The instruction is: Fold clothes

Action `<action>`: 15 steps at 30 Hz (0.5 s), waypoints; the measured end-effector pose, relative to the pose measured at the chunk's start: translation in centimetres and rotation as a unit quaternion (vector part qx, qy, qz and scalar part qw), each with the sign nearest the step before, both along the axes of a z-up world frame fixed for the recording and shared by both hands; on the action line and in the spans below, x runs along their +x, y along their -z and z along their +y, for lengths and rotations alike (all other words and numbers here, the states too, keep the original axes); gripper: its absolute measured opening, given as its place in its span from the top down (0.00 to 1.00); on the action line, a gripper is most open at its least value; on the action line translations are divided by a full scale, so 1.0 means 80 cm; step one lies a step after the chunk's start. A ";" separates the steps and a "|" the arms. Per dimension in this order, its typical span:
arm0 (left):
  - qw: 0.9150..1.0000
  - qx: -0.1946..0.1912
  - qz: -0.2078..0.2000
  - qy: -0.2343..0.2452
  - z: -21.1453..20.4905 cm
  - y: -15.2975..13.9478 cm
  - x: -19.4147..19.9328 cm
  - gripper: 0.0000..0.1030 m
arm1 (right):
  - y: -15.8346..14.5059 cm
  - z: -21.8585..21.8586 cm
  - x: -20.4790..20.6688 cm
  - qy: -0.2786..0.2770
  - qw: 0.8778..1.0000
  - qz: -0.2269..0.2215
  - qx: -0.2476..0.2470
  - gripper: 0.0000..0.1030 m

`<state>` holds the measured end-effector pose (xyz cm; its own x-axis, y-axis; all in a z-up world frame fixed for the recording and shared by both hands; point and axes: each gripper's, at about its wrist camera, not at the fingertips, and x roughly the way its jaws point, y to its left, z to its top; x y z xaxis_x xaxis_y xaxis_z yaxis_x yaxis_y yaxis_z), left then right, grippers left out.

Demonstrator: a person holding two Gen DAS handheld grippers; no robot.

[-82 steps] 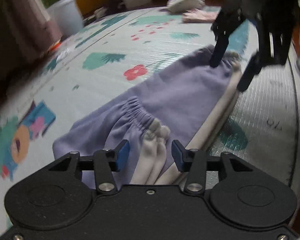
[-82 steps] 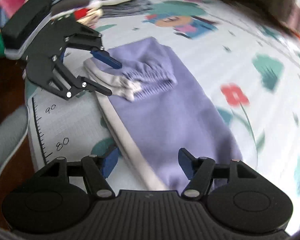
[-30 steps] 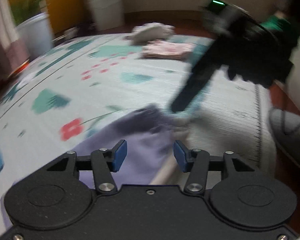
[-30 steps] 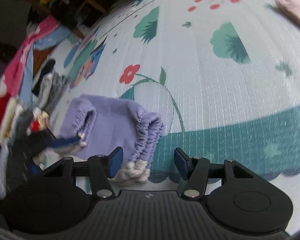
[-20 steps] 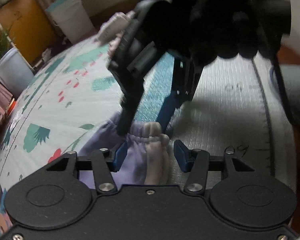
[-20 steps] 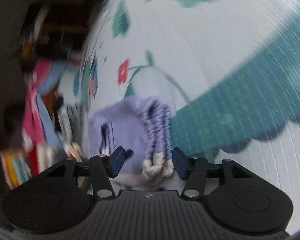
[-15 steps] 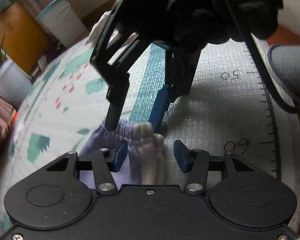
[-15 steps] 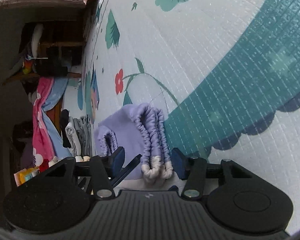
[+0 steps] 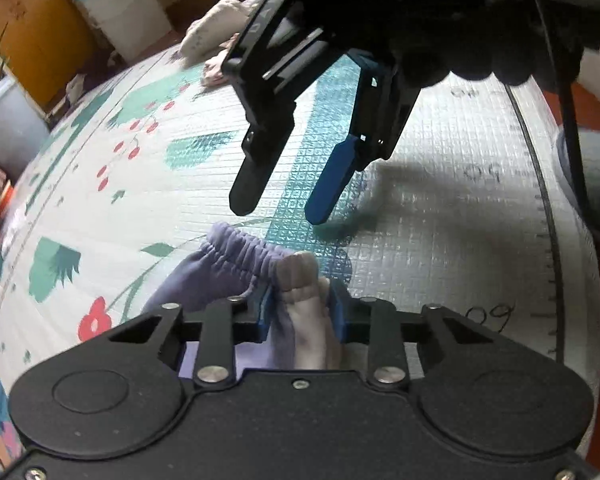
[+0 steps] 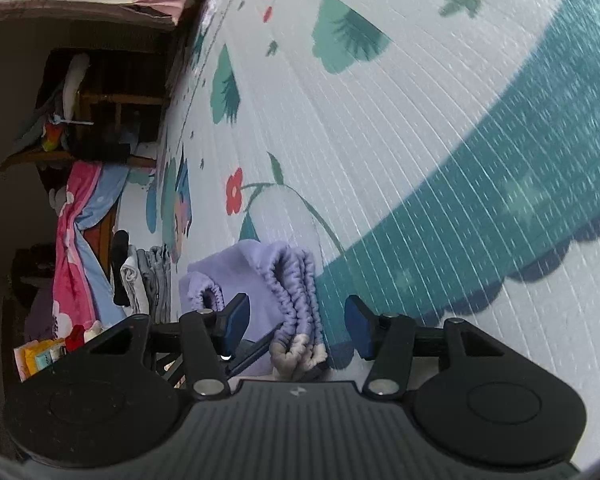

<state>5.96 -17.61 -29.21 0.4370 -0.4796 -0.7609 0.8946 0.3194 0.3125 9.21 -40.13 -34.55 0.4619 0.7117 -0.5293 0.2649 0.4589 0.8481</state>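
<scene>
Clamping a gathered bunch of fabric, the left gripper (image 9: 300, 312) has its blue pads pressed in on the lavender trousers (image 9: 220, 276) right at the elastic waistband, where the purple cloth meets a pale cream stripe (image 9: 306, 280). The garment lies folded on the play mat (image 9: 148, 184), a white quilted surface printed with teal trees, red flowers and a broad teal band; from the left wrist view the trousers sit low in the frame, partly hidden under the gripper body.

Above and just beyond the waistband hangs the right gripper (image 9: 280, 204), held in a black-gloved hand (image 9: 460, 20). Its two fingers are spread apart with nothing between them, their tips clear of the cloth and pointing down toward the mat, casting a shadow to the side.

From the right wrist view the same right gripper (image 10: 296, 320) shows its pads standing wide, with the ruffled waistband of the lavender trousers (image 10: 276, 280) seen between them but farther off, not touched by either pad. The black fingers of the other gripper show dimly beneath the cloth there.

A stack of folded clothes (image 10: 148, 280) in grey, white and black sits at the mat's edge, beside a pink and blue floral cloth (image 10: 76, 232). At the far end of the mat in the left wrist view lie a crumpled white garment (image 9: 220, 36) and a white bin (image 9: 120, 8).
</scene>
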 end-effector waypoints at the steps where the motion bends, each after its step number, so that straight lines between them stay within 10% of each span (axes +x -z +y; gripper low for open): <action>1: 1.000 -0.008 0.001 -0.005 0.003 -0.002 0.000 0.81 | -0.003 0.000 0.002 -0.003 1.000 -0.005 -0.004 0.47; 8: 0.986 -0.141 0.037 -0.086 0.058 -0.059 0.023 0.83 | -0.013 0.001 0.015 0.000 1.000 -0.021 -0.004 0.47; 15: 0.915 -0.336 0.094 -0.201 0.201 -0.110 0.057 0.83 | -0.022 0.023 0.028 -0.032 0.999 -0.034 -0.006 0.47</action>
